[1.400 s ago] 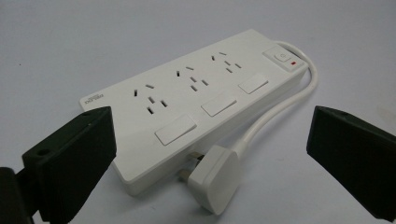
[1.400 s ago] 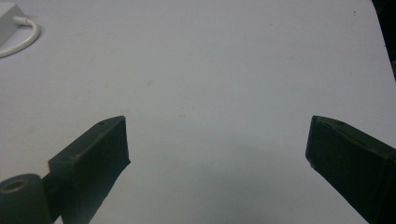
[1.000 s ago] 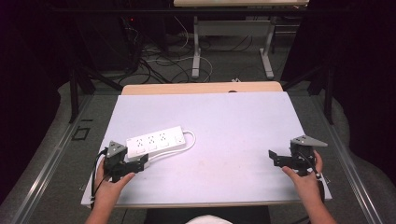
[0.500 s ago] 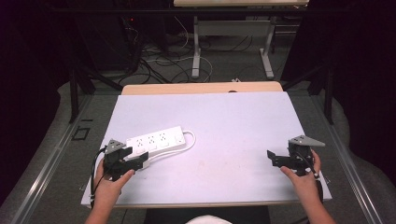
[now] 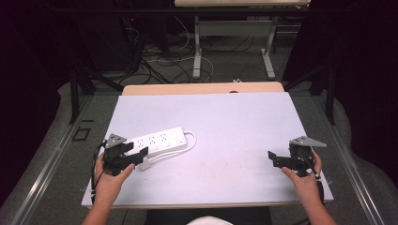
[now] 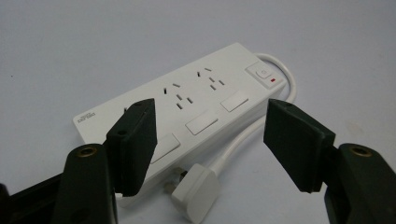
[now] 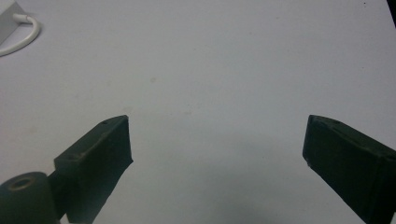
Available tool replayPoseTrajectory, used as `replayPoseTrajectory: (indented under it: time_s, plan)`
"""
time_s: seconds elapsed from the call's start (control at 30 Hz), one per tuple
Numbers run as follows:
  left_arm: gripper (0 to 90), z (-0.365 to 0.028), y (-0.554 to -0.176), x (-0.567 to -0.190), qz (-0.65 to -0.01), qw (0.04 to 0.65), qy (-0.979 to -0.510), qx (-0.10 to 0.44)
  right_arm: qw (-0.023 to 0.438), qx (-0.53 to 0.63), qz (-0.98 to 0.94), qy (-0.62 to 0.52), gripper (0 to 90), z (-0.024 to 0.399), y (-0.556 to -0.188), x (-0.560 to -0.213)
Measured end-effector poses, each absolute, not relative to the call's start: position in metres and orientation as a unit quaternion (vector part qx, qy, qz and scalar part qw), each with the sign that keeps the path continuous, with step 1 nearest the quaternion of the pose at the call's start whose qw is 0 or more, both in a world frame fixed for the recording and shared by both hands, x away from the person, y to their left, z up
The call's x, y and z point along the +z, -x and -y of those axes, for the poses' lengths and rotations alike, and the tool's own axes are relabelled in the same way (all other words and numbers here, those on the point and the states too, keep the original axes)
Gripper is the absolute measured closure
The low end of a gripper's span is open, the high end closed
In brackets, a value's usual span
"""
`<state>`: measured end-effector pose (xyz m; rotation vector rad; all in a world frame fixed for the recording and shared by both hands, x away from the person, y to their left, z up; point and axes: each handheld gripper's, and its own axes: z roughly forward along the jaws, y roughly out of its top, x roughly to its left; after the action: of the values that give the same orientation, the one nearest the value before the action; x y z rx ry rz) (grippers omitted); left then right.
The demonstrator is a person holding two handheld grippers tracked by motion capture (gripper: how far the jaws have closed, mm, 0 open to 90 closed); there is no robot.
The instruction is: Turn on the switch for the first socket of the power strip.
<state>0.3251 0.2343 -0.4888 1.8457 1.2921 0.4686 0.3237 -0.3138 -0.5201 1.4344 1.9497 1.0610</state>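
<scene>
White power strip point(image 5: 157, 142) lies at the bench's point(image 5: 234, 122) left, its plug point(image 6: 196, 191) and looped cord point(image 6: 285, 79) just beside it. Left tool point(image 5: 136, 158) — jaws apart — has edged closer to the plug. Right tool point(image 5: 273, 159), jaws apart, over bare bench, little changed.

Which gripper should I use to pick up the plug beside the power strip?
Left. The left gripper, open, hovers right at the plug and power strip. The right gripper, open too, sits across the table.
</scene>
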Motion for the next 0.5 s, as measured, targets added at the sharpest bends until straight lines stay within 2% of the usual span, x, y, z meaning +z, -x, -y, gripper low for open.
replayPoseTrajectory:
  time_s: [0.5]
  plan:
    - [37.8, -0.221, -0.340, -0.471, -0.505, 0.404, -0.738, 0.191, 0.247, 0.391, -0.714, -0.526, 7.3, 0.314, -0.324, -0.521]
